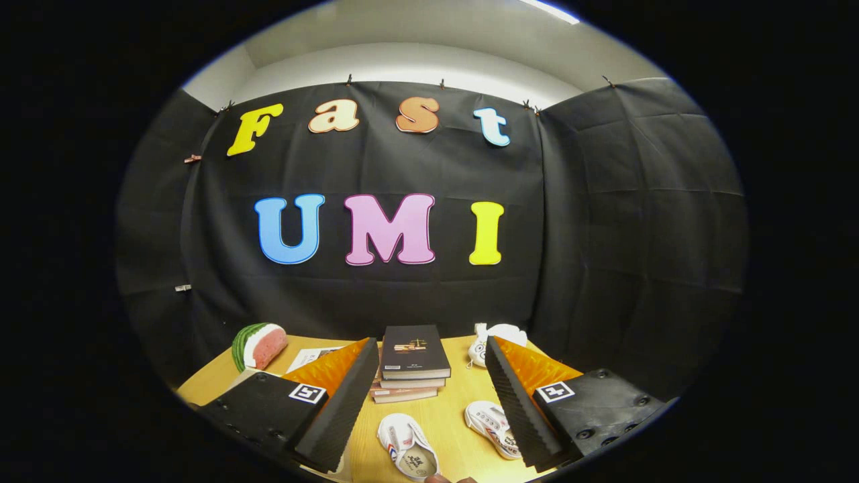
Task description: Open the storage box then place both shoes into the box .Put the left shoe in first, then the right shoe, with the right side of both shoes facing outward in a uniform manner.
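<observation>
Gripper [429, 409] held wide open above a wooden table [456, 416], holding nothing.

Between the spread fingers, near the table's front edge, lies one white shoe [407, 446], and a second shoe [492, 427] sits beside it, partly hidden behind the right finger. Beyond them a stack of books [413, 362] stands mid-table. A third pale shoe-like thing [495, 339] near the back edge is hard to make out. A watermelon slice [259, 346] rests at the back left corner, with a sheet of paper [310, 356] beside it cut off by the left finger.
</observation>
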Demonstrator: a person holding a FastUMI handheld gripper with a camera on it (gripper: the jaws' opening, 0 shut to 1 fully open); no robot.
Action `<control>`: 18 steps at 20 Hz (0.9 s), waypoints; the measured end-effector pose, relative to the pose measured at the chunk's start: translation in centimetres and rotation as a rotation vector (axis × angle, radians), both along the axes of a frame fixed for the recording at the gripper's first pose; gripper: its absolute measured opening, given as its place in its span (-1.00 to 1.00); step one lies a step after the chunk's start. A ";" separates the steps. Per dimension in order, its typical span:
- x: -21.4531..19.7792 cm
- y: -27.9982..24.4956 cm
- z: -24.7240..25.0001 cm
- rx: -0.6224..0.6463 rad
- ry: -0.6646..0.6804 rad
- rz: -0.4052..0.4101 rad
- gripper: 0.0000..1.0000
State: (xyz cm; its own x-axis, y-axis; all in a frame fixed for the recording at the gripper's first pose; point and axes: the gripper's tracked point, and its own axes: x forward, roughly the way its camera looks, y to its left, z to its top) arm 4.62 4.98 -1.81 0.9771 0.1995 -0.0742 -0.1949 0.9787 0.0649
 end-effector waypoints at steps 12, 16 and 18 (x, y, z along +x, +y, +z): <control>-1.8 7.7 -9.3 0.147 0.426 0.378 0.97; -3.9 8.9 -13.5 0.201 0.585 0.472 0.97; -5.8 10.2 -15.6 0.274 0.701 0.537 0.97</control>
State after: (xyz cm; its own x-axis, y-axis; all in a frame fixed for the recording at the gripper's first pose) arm -1.21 15.18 -17.42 0.4978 0.7107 -0.4972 -0.4469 0.7014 0.5552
